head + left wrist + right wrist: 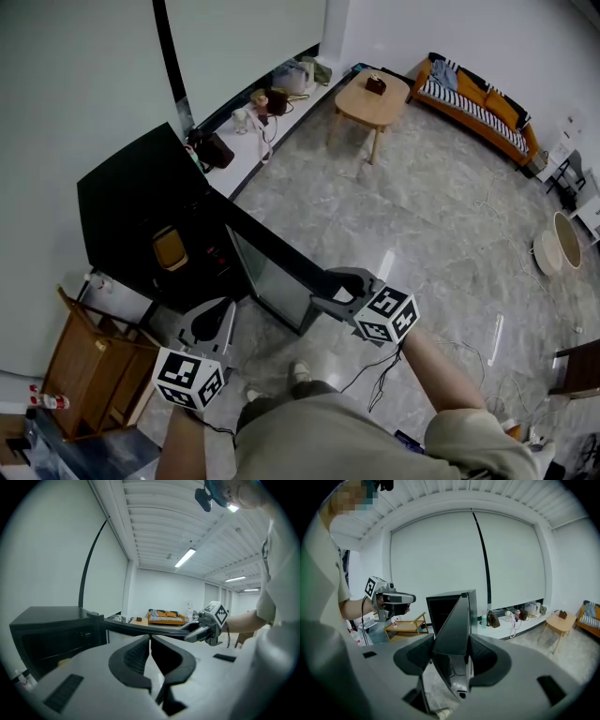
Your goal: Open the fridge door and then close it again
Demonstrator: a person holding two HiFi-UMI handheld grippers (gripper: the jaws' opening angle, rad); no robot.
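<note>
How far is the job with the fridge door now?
Opening looks done: the dark glass-fronted door stands wide off the black fridge cabinet. In hand: the right hand-held gripper grips that door's free edge. Left to do: swing it shut. The left hand-held gripper is shut and empty.

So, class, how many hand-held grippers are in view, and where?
2. The left hand-held gripper is shut and empty, near the fridge. The right hand-held gripper is closed on the edge of the open fridge door.
</note>
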